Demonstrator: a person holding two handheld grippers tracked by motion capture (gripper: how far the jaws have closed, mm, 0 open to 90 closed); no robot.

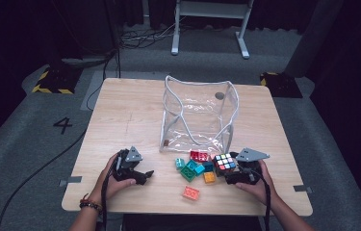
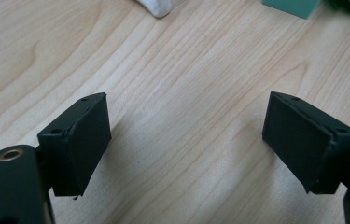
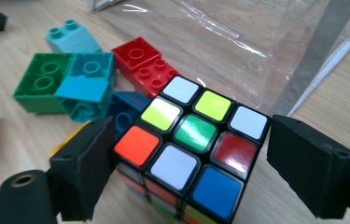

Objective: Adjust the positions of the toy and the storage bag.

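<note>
The right gripper [image 3: 182, 154] stands at the near right of the wooden surface [image 1: 130, 115], its jaws spread wide with the puzzle cube [image 3: 189, 144] between them. In the right gripper view the left jaw sits at the cube's lower left corner, whether touching cannot be told; the right jaw is clear of the cube's right side, with a gap showing. The cube rests on the surface, not clamped.

In the high view the cube [image 1: 225, 162] lies just beside the right gripper [image 1: 238, 174], at the right end of a cluster of building bricks: red brick [image 1: 199, 156], green brick [image 1: 188, 171], teal brick [image 1: 180, 163], orange brick [image 1: 209, 177]. A salmon brick [image 1: 191, 193] lies apart, nearer the front edge.

A clear plastic bag [image 1: 199, 115] with white trim stands upright just behind the cluster, mouth open upward.

The left gripper [image 1: 142, 174] is at the near left, well apart from the bricks. Its jaws are wide apart over bare wood [image 2: 182, 135], nothing between them.
</note>
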